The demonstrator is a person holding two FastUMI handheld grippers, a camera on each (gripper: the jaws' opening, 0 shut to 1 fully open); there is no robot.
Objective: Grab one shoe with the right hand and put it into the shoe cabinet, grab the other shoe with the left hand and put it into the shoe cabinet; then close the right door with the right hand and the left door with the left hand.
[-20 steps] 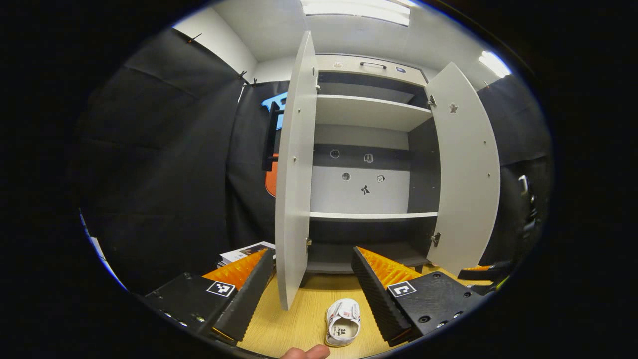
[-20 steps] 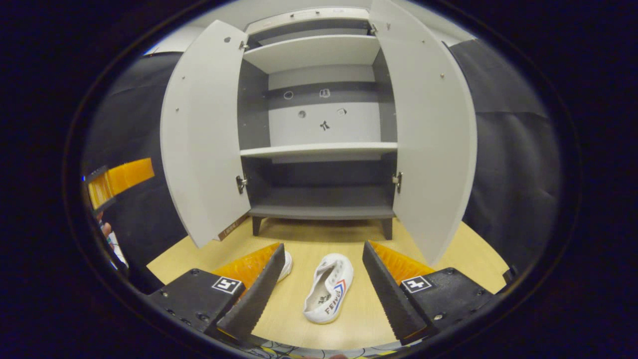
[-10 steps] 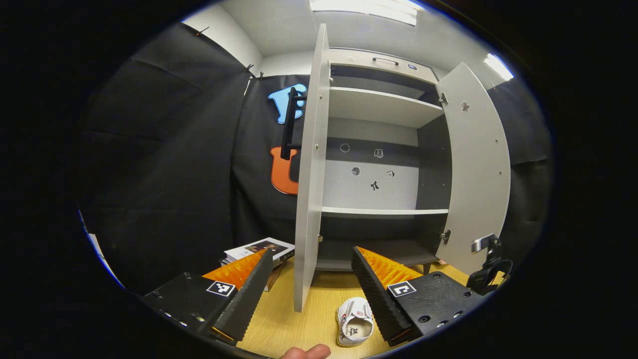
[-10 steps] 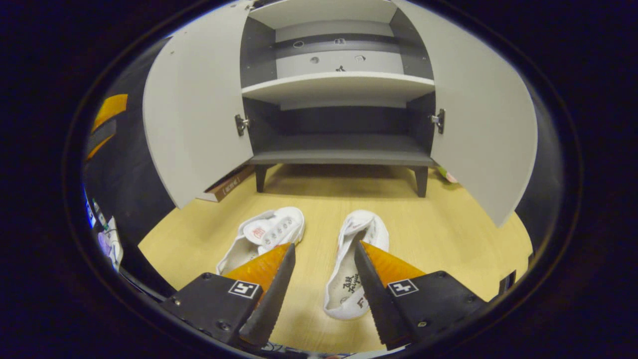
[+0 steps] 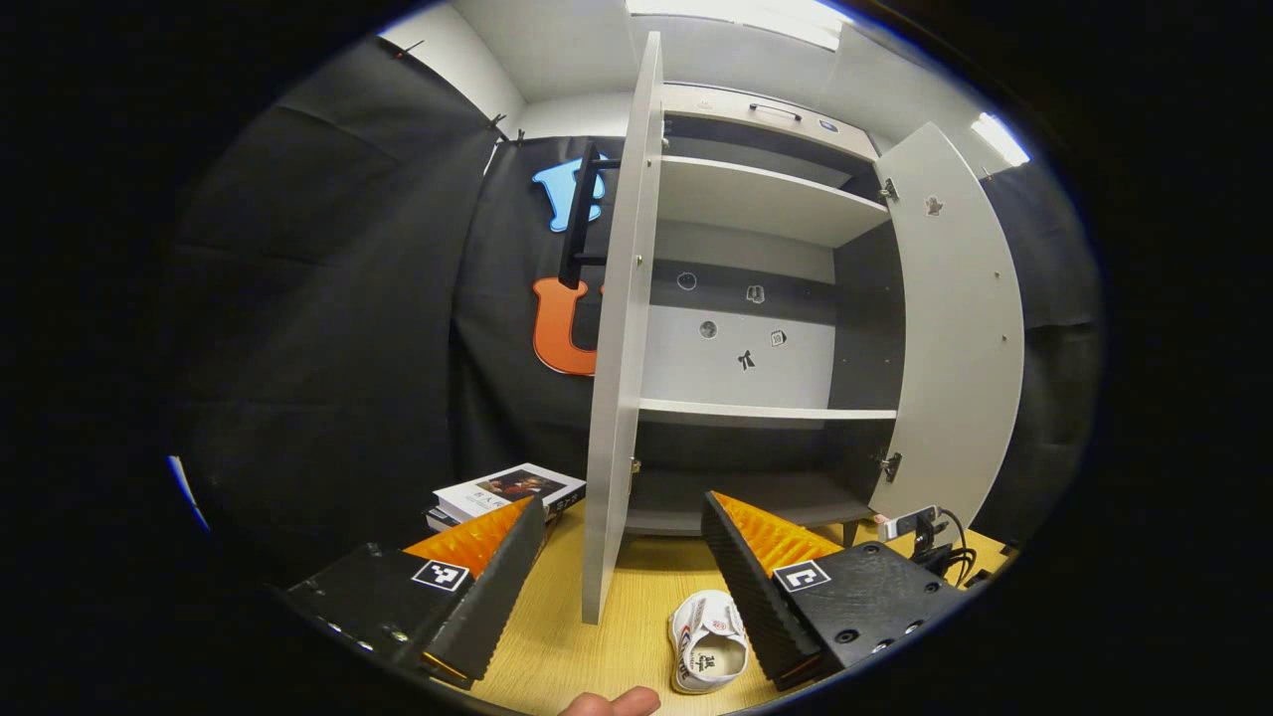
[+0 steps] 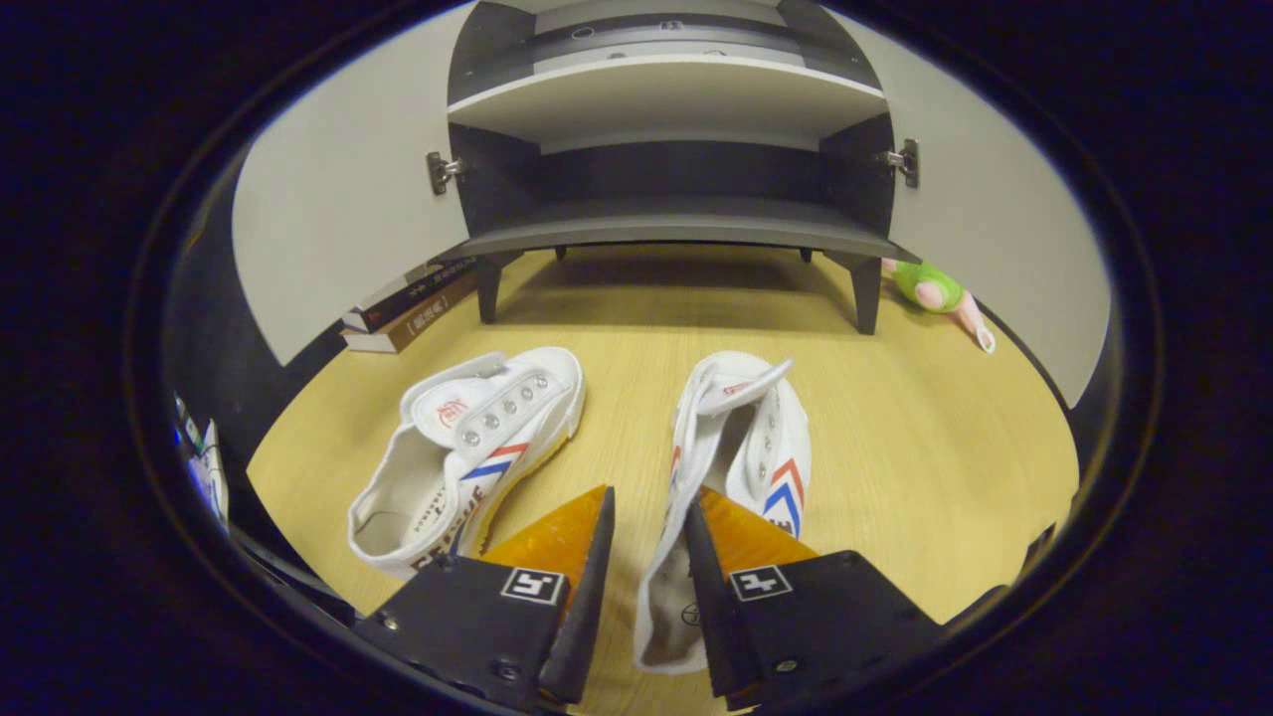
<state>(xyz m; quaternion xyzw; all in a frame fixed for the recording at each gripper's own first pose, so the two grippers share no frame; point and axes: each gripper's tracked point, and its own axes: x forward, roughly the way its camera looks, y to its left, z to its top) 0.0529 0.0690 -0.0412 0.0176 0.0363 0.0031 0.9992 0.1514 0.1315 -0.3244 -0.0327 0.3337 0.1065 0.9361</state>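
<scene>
Two white canvas shoes point(image 6: 467, 452), ridged right hand-held gripper point(image 6: 646, 517), woodgrain tabletop point(image 6: 895, 438)

A stack of books point(image 6: 406, 310) lies on the wooden floor point(image 6: 925, 447) at the far left; the same stack point(image 5: 507, 489) has a pale cover on top. At the far right lies a green and pink soft toy point(image 6: 935, 293). Ceiling lights point(image 5: 741, 15) glow overhead.

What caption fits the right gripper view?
Right gripper closing on the right-hand white shoe's side wall, before the open shoe cabinet.
</scene>
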